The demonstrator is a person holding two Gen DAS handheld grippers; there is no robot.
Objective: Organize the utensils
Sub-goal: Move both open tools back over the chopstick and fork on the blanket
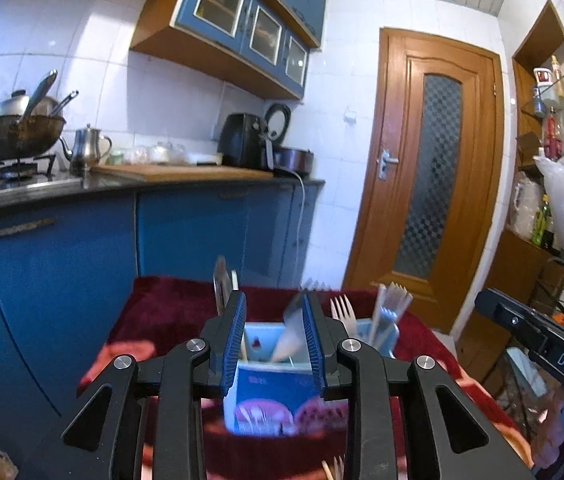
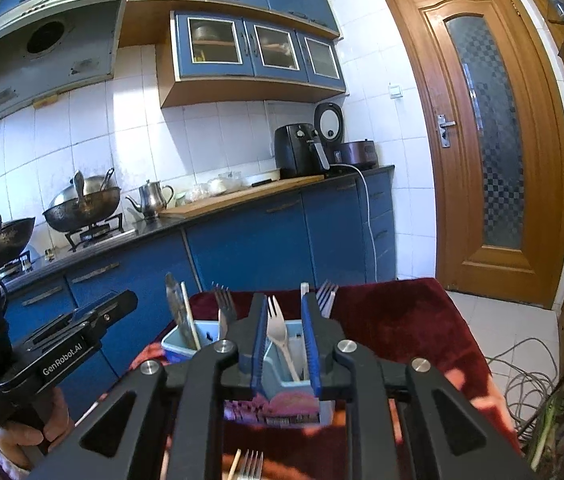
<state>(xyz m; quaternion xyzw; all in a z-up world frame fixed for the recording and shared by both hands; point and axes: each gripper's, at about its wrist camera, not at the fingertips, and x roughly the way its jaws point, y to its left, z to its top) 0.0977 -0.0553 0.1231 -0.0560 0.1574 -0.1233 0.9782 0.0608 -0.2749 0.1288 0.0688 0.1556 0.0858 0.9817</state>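
Two light-blue boxes stand on a dark red cloth. My left gripper (image 1: pixel 273 308) is open above the left box (image 1: pixel 271 398); a blurred pale utensil (image 1: pixel 290 334) leans in that box between my fingers, untouched as far as I can see. A knife (image 1: pixel 221 288) stands at its far left. My right gripper (image 2: pixel 285 312) is open over the right box (image 2: pixel 277 376), with a pale fork (image 2: pixel 279 336) standing in it between the fingers. The right box also shows in the left view (image 1: pixel 378 334) with a fork (image 1: pixel 342 312) and several sticks.
The red-clothed table (image 2: pixel 394 320) sits before blue kitchen cabinets (image 2: pixel 249 240). Loose forks and a chopstick lie at the near edge (image 2: pixel 249 466). The left gripper body (image 2: pixel 61 348) is to the left. A wooden door (image 2: pixel 490 140) is at the right, cables on the floor (image 2: pixel 522 384).
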